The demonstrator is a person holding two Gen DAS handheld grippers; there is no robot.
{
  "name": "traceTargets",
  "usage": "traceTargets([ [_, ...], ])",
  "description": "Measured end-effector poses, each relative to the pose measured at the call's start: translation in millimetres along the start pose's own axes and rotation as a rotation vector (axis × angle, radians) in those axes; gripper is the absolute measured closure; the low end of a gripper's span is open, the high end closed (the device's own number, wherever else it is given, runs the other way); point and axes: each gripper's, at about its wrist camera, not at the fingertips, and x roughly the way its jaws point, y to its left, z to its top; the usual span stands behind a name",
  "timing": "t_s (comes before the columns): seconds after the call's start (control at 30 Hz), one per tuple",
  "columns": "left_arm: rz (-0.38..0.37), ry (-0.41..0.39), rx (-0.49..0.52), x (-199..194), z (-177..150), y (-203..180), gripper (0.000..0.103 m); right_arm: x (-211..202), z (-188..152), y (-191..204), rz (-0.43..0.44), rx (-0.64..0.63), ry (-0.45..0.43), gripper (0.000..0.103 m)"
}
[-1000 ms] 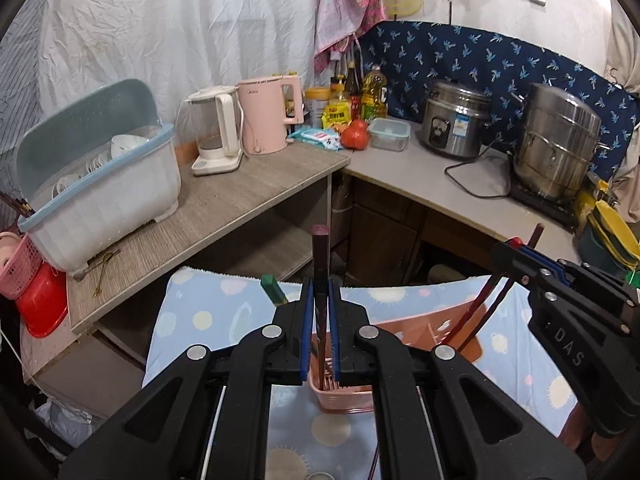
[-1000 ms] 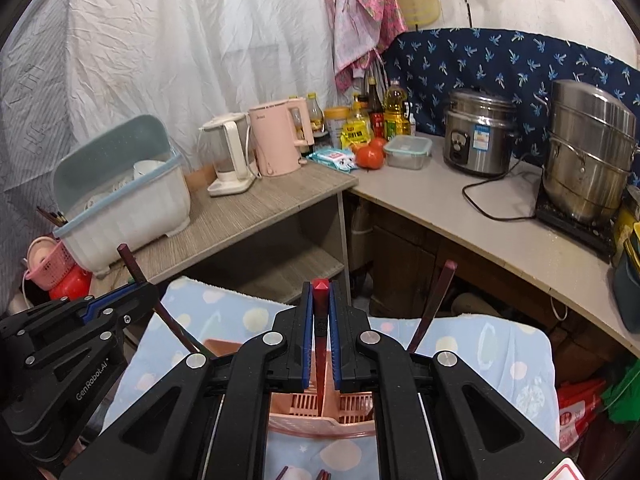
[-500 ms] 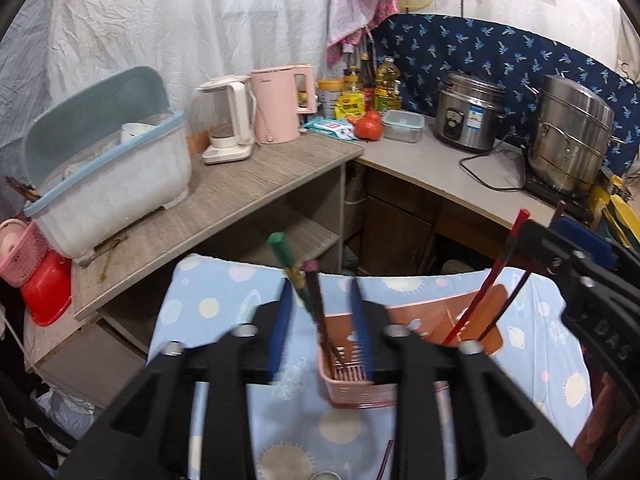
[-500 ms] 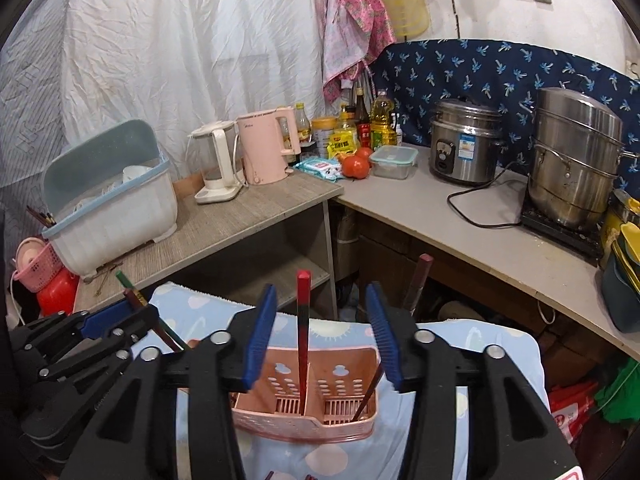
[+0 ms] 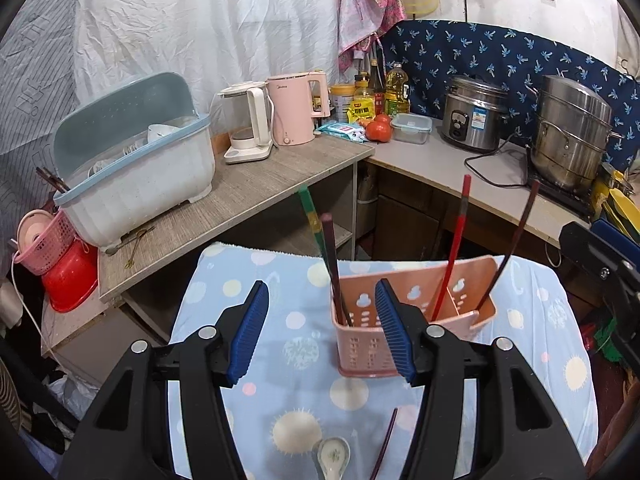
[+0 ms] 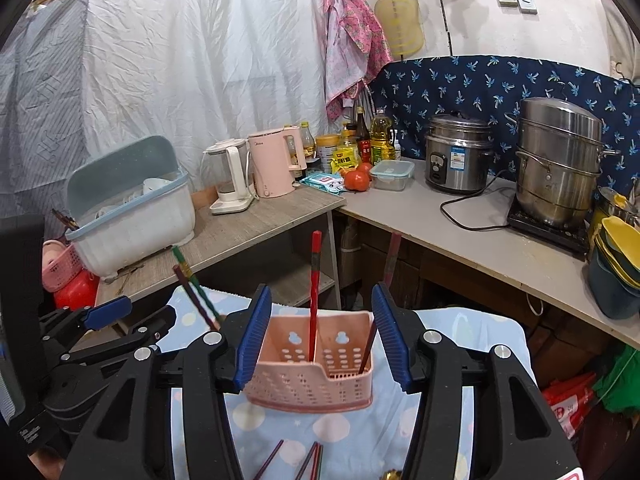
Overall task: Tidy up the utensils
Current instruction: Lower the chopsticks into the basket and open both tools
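Pink utensil caddy (image 6: pixel 308 376), mid tabletop (image 5: pixel 280 344): four chopsticks stand inside, two left, two right. Still loose near edge: chopsticks (image 6: pixel 308 460), spoon (image 5: pixel 331 456). Left gripper (image 5: pixel 320 332) and right gripper (image 6: pixel 318 338): both spread wide, empty. Judged partway done.

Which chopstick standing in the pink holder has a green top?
The leftmost chopstick, leaning in the pink holder beside a dark one. The other two are red and dark.
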Motion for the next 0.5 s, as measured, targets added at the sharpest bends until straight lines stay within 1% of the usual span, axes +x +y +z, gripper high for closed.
traceTargets([
  [0.23,0.001,0.021,-0.007,-21.9,-25.7,2.8,0.05,-29.4,-29.2,4.3,0.023,0.004,0.027,0.051],
  [0.5,-0.011,0.049,-0.027,-41.8,-58.5,9.6,0.05,-50.1,-69.6,7.8,0.034,0.016,0.073,0.051],
])
